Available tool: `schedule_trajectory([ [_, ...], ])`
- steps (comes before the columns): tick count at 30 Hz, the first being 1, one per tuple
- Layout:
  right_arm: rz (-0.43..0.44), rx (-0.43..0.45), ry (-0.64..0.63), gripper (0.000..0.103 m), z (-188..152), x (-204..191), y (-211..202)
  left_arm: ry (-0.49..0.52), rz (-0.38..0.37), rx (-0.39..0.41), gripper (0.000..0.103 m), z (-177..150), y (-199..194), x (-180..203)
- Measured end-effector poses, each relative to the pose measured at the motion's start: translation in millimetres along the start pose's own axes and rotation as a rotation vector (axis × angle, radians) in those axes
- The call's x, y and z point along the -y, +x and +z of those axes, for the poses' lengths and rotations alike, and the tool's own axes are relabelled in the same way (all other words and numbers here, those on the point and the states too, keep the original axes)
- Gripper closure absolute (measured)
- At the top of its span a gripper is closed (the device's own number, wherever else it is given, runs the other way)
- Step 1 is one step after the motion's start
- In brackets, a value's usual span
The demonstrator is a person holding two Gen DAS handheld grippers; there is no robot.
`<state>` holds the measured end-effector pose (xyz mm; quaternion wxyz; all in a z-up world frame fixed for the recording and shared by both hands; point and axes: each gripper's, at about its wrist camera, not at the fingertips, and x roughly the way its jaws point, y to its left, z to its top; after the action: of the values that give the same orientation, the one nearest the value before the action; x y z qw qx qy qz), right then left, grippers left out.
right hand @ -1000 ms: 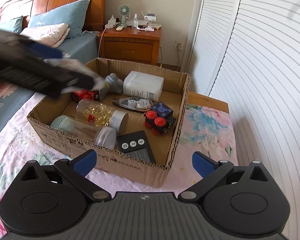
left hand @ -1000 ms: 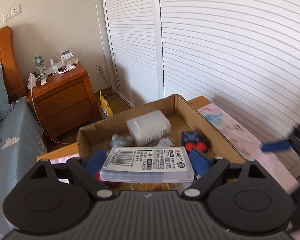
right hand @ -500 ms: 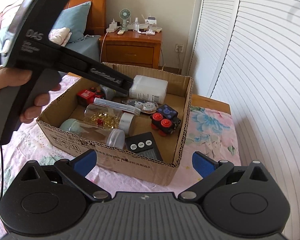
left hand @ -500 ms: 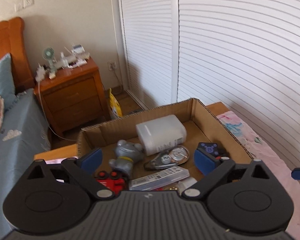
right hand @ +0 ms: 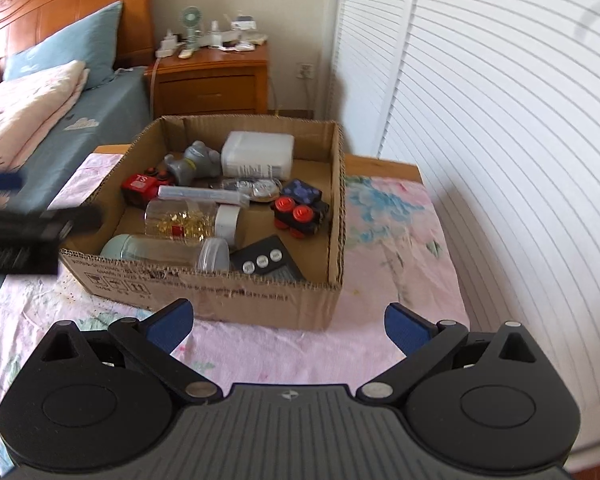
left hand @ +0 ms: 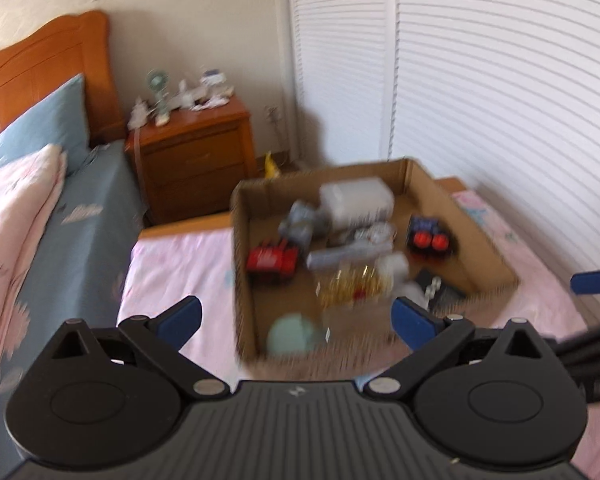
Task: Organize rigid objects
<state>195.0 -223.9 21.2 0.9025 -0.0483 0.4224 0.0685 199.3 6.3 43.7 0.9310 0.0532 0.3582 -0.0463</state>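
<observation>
An open brown cardboard box [right hand: 236,292] sits on a table under a pink floral cloth [right hand: 392,236], toward the cloth's far edge.

The right wrist view is sharp. At the box's far wall stand a white rectangular plastic container [right hand: 257,155] and a grey plastic figurine [right hand: 194,163]. A flat clear plastic case [right hand: 204,195] lies across the middle, resting on a clear jar of gold pieces [right hand: 186,222]. A red toy block [right hand: 142,188] lies by the left wall, a black-and-red wheeled toy [right hand: 300,212] by the right wall, a pale green lidded jar [right hand: 156,250] and a black three-button device [right hand: 266,262] at the near wall.

The left wrist view is blurred and shows the same box [left hand: 480,240] from its left corner.

The left gripper [left hand: 296,320] has just been spreading its jaws, wide apart now with nothing between them. The right gripper [right hand: 288,322] is likewise spread wide and empty, before the box's near wall.
</observation>
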Motion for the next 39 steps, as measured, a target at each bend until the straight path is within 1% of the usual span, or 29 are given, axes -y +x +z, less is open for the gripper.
schedule_trajectory([
  [4,-0.007,-0.008,0.019,0.0,-12.8,-7.1,-7.6,-0.039,0.019,-0.041,0.002,-19.5,-13.7,-3.1],
  [8,-0.005,-0.006,0.033,0.0,-21.1,-11.3,-18.5,-0.049,0.035,-0.078,0.002,-30.6,-21.8,-2.1],
  [12,-0.009,0.009,0.033,0.0,-24.0,-13.2,-29.1,-0.052,0.051,-0.08,0.002,-35.1,-30.1,-1.4],
  [15,-0.015,0.017,0.033,0.0,-24.1,-13.7,-33.7,-0.069,0.032,-0.083,0.002,-36.9,-33.9,-1.9],
  [18,-0.012,0.022,0.038,0.0,-23.6,-13.3,-35.8,-0.074,0.028,-0.087,0.002,-38.4,-36.2,-0.6],
  [23,-0.011,0.027,0.04,0.0,-23.1,-13.4,-37.5,-0.074,0.045,-0.091,0.002,-39.0,-37.5,0.5],
  [39,-0.011,0.034,0.039,0.0,-23.1,-13.7,-37.9,-0.079,0.046,-0.093,0.002,-39.3,-38.3,0.2],
])
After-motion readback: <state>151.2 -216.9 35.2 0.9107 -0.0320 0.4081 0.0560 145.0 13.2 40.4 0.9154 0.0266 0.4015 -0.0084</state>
